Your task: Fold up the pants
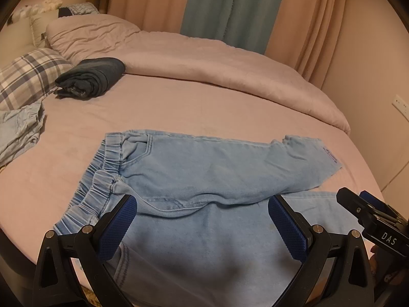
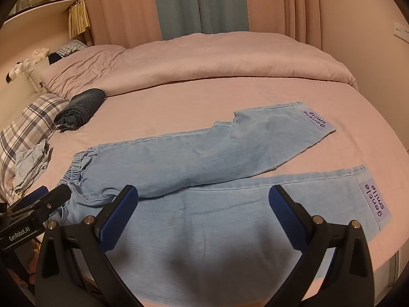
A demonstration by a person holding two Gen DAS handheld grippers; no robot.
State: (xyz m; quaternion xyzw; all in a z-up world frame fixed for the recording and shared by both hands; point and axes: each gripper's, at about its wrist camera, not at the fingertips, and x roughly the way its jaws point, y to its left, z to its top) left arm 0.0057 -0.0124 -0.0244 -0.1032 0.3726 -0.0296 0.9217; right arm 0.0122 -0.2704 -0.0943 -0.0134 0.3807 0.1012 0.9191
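the bed (image 2: 199, 102) fills both views, its pink sheet bare in front of a rumpled pink duvet (image 2: 204, 58) pushed toward the curtains (image 1: 230, 7). on the sheet the light blue denim pants (image 2: 204, 153) lie flat and opened out, elastic waistband (image 1: 110, 158) to the left and the two legs running right. the legs are splayed in a narrow v, the far leg angled away, the near leg along the bed's front edge, each ending in a cuff with a lilac "gentle smile" label (image 2: 375, 199). a plaid pillow (image 1: 28, 74), a folded dark garment (image 1: 92, 76) and a crumpled pale blue garment (image 1: 20, 128) sit well apart at the left.

the left gripper (image 1: 202, 220) hangs over the seat and crotch area just right of the waistband, its fingers wide apart and holding nothing. the right gripper (image 2: 204, 209) hangs over the middle of the near leg, fingers likewise spread and empty. whether either touches the cloth cannot be told.

judging from the flat, unfolded layout, the task looks to be at its start: the first fold, one leg onto the other, is not yet made. the next move likely calls for pinching the near leg's edge at hip and lower leg, then carrying it over the far leg with seams and cuffs aligned.
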